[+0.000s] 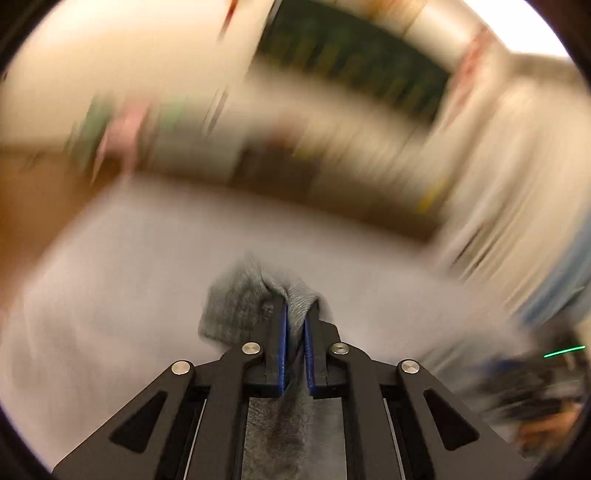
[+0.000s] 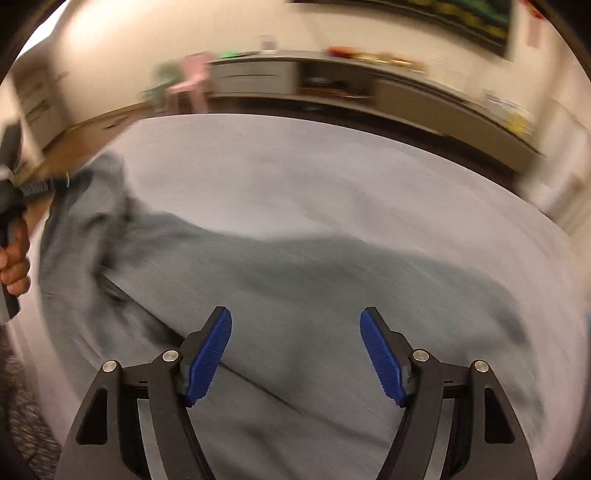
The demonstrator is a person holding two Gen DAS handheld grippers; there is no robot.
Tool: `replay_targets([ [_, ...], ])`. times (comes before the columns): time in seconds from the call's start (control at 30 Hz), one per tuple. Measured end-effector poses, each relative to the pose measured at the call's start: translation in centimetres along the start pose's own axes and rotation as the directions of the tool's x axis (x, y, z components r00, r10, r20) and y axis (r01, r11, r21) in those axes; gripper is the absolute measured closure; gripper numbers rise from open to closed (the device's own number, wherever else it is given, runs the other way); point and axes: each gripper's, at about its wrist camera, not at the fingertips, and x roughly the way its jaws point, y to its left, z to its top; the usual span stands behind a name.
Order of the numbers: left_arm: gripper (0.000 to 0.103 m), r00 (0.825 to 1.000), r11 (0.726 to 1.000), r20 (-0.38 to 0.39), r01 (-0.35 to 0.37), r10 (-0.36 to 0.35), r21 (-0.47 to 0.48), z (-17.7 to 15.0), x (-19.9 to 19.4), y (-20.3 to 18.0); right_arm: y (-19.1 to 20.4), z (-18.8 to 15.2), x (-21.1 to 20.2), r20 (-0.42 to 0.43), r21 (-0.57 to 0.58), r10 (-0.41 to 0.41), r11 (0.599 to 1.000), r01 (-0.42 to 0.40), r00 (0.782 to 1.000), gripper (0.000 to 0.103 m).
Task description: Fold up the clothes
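A grey knit garment (image 2: 295, 280) lies spread across the pale table (image 2: 332, 166), rising at the far left. My left gripper (image 1: 294, 314) is shut on a bunched edge of the grey garment (image 1: 236, 302), which sticks out past the blue pads and hangs below them. In the right wrist view the left gripper (image 2: 55, 184) shows at the far left, lifting that edge. My right gripper (image 2: 295, 317) is open and empty, its blue pads (image 2: 210, 350) wide apart just above the garment's middle. Both views are motion-blurred.
A long low cabinet (image 2: 332, 81) runs along the far wall with small items on top. A dark picture (image 2: 461, 18) hangs above it. Green and pink chairs (image 2: 184, 81) stand beyond the table's far left corner. A hand (image 2: 14, 262) grips the left tool.
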Motion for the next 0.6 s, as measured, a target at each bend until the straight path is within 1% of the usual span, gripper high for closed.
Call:
replay_targets([
  [0.03,0.094,0.989,0.997,0.140,0.047,-0.055,0.063,1.3,-3.9,-1.0,0.3,0.7,0.8,-0.011,-0.009,0.007,1.000,-0.007,1.000,0.030],
  [0.07,0.094,0.982,0.993,0.185,0.023,-0.044,0.118,1.6,-6.2,-0.9,0.2,1.1,1.6,-0.028,-0.008,0.004,1.000,-0.005,1.000,0.030],
  [0.1,0.094,0.994,0.992,0.107,-0.009,-0.004,0.125,1.1,-5.9,0.5,0.1,1.5,2.3,-0.044,-0.007,0.002,1.000,-0.002,0.999,0.030],
  [0.13,0.093,0.997,0.994,-0.059,-0.041,0.047,0.106,0.1,-3.9,2.6,0.0,2.0,3.1,-0.061,-0.006,0.000,1.000,0.000,0.998,0.030],
  [0.17,0.093,0.965,0.990,-0.227,-0.113,0.129,0.083,-1.4,-1.3,4.6,-0.1,2.4,3.8,-0.078,-0.005,-0.002,1.000,0.002,0.997,0.029],
  [0.2,0.095,0.901,0.974,-0.370,-0.214,0.227,0.076,-3.3,1.2,6.7,-0.2,2.9,4.6,-0.095,-0.004,-0.004,1.000,0.004,0.996,0.029],
  [0.23,0.094,0.840,0.955,-0.458,-0.285,0.291,0.085,-4.6,2.8,8.1,-0.3,2.9,5.6,-0.125,-0.007,-0.010,1.000,0.009,0.992,0.029],
  [0.27,0.094,0.819,0.944,-0.475,-0.314,0.323,0.102,-5.0,3.3,8.5,-1.2,2.5,5.1,-0.147,-0.014,-0.019,1.000,0.017,0.989,0.029],
  [0.3,0.094,0.796,0.932,-0.491,-0.342,0.354,0.119,-5.5,3.8,8.9,-1.7,2.4,4.8,-0.149,-0.012,-0.020,1.000,0.019,0.989,0.029],
  [0.33,0.094,0.794,0.927,-0.485,-0.355,0.367,0.120,-5.3,4.0,8.9,-1.8,2.5,5.1,-0.146,-0.003,-0.015,1.000,0.015,0.989,0.029],
  [0.37,0.087,0.824,0.936,-0.451,-0.341,0.343,0.088,-4.4,3.6,8.4,-1.9,2.6,5.3,-0.143,0.005,-0.011,1.000,0.012,0.990,0.029],
  [0.4,0.077,0.852,0.948,-0.426,-0.315,0.304,0.046,-3.7,3.3,7.9,-1.9,2.8,5.4,-0.136,0.015,0.000,1.000,0.003,0.991,0.029],
  [0.43,0.072,0.876,0.960,-0.407,-0.279,0.258,0.008,-3.2,3.2,7.2,-2.0,2.9,4.8,-0.126,0.022,0.009,1.000,-0.007,0.992,0.029],
  [0.47,0.064,0.892,0.972,-0.402,-0.233,0.208,-0.014,-3.0,3.4,6.4,-1.8,3.3,4.6,-0.118,0.020,0.011,1.000,-0.008,0.993,0.029],
  [0.5,0.057,0.893,0.984,-0.425,-0.178,0.152,-0.022,-3.3,3.9,5.5,-1.5,3.7,4.9,-0.113,0.015,0.008,1.000,-0.007,0.994,0.029],
  [0.53,0.053,0.880,0.993,-0.467,-0.113,0.089,-0.023,-3.8,4.7,4.4,-1.4,4.0,4.8,-0.107,0.010,0.001,1.000,0.000,0.994,0.029],
  [0.57,0.049,0.861,0.998,-0.505,-0.068,0.051,-0.016,-4.5,5.4,3.6,-1.3,4.2,4.4,-0.099,0.006,-0.009,1.000,0.010,0.995,0.029],
  [0.6,0.049,0.840,0.999,-0.542,-0.034,0.037,0.014,-5.5,6.0,2.5,-1.2,4.2,3.6,-0.086,0.001,-0.027,1.000,0.027,0.996,0.029],
])
